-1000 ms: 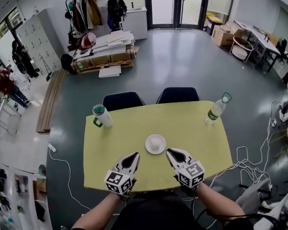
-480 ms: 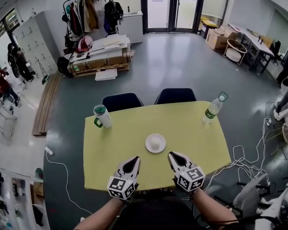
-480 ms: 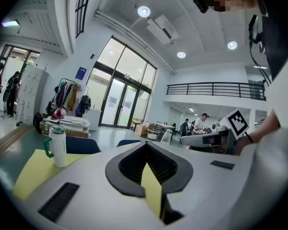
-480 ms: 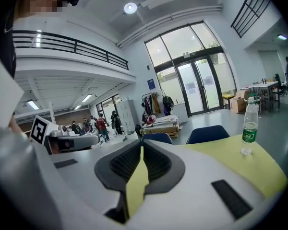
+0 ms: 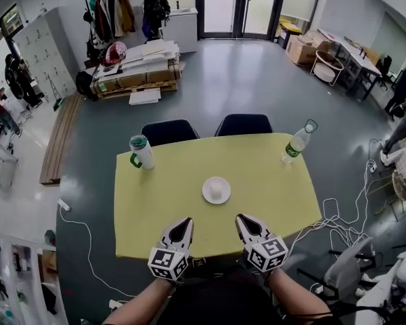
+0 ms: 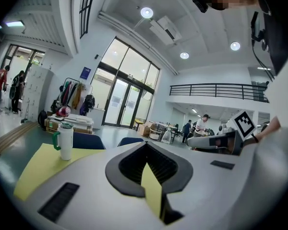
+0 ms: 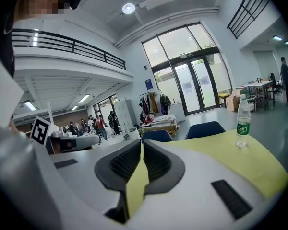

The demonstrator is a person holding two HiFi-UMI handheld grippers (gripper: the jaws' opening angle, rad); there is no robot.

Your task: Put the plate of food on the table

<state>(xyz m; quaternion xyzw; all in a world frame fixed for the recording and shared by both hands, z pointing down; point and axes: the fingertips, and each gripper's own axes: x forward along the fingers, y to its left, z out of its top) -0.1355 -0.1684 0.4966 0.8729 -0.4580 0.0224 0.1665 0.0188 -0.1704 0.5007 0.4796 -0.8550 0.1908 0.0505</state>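
Both grippers have drawn back from the plate of food (image 5: 216, 189) to the near edge of the yellow table (image 5: 264, 181). The left gripper (image 5: 183, 222) and right gripper (image 5: 241, 219) point forward side by side, jaws together and empty. The plate sits mid-table, apart from both. Beyond it stand a green-lidded tumbler (image 5: 141, 152) to its left and a water bottle (image 5: 296, 142) to its right. Two blue chairs (image 5: 170, 131) lie behind.

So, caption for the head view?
The plate of food sits centred on the yellow table; left gripper and right gripper hover shut at its near edge.

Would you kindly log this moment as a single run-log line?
plate: on yellow table, untouched | left gripper: shut, empty | right gripper: shut, empty
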